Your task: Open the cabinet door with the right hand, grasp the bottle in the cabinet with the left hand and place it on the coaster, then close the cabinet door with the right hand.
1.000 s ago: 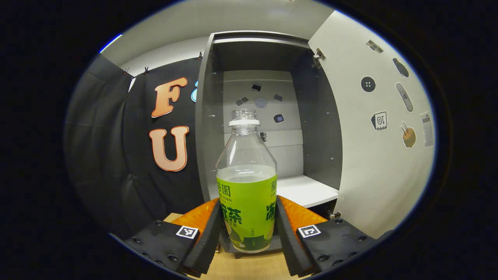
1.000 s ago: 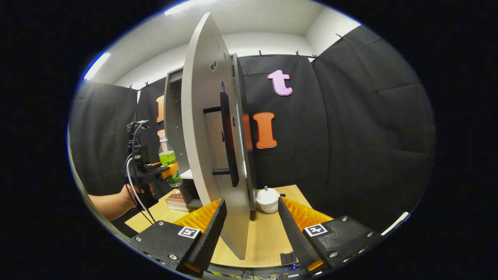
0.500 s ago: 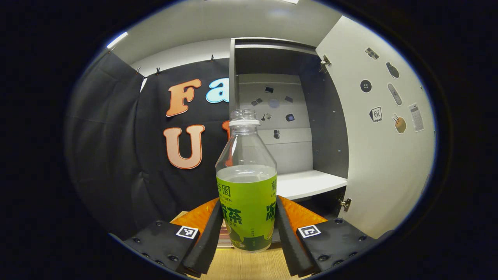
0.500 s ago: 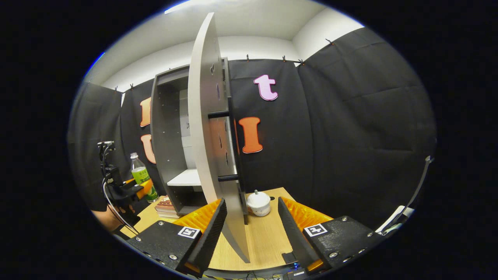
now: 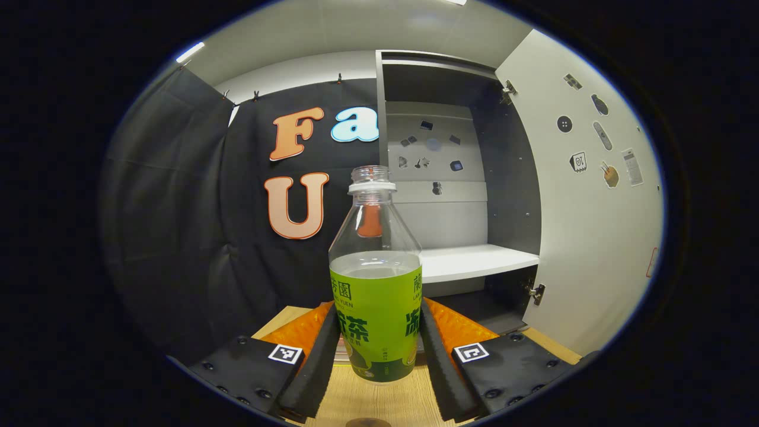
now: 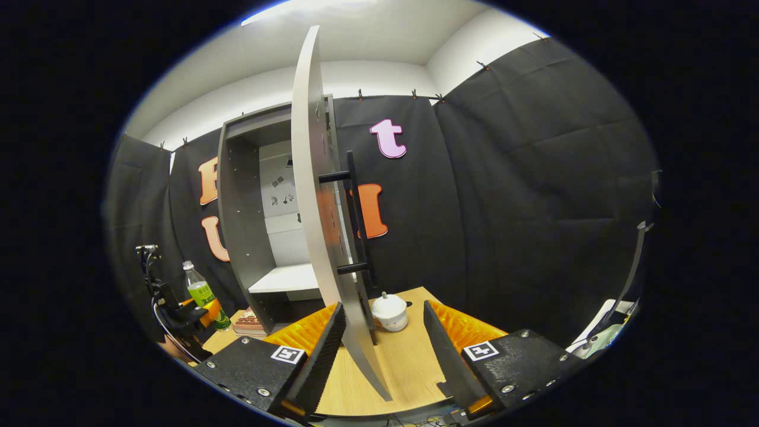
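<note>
Clear plastic bottle with green label (image 5: 375,308): I am holding it upright above the wooden table (image 5: 379,400), left gripper (image 5: 378,350) fingers pressing both sides. Lowering slowly, keeping it vertical. Grey cabinet door (image 6: 314,196) is standing open; right gripper (image 6: 379,350) is spread, empty.

bottle (image 5: 375,225): green label (image 5: 375,308) with large printed characters and a short line of Latin letters; wording not given here
cabinet door (image 5: 587,249): small picture stickers (image 5: 580,179) on its inner face; any print too small to read
cabinet back panel (image 5: 442,207): more small stickers; unreadable
left gripper (image 5: 377,311): a square black-and-white coded marker (image 5: 284,354) on each finger block; no words
right gripper (image 6: 382,307): two such markers (image 6: 479,351)
</note>
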### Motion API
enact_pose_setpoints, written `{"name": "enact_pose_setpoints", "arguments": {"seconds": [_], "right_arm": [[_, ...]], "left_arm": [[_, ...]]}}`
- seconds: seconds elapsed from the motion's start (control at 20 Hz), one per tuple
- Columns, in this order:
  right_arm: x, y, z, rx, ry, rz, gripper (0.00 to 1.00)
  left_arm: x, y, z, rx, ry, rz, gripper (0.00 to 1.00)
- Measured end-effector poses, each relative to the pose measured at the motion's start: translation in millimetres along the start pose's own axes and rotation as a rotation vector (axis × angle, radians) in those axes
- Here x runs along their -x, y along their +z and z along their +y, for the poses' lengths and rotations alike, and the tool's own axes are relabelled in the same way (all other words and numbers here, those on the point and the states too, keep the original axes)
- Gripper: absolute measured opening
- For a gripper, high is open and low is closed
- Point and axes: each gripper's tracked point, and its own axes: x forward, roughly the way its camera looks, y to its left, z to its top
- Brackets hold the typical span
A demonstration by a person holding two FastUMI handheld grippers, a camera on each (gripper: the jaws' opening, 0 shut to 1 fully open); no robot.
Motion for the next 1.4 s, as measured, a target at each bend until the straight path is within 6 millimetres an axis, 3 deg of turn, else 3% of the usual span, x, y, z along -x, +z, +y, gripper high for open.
{"name": "enact_pose_setpoints", "arguments": {"seconds": [0.5,1.1,1.4], "right_arm": [[6.5,-16.4,6.7,-0.079,-0.042,0.032,0.82],[14.6,-18.3,15.4,-0.054,-0.084,0.061,0.85],[12.6,-21.1,26.7,-0.029,-0.082,0.079,0.85]], "left_arm": [[26.0,-64.9,26.3,0.036,0.048,0.04,0.78],[57.2,-175.0,22.3,-0.07,0.065,0.094,0.78],[54.9,-221.0,22.9,-0.094,0.056,0.135,0.78]]}}
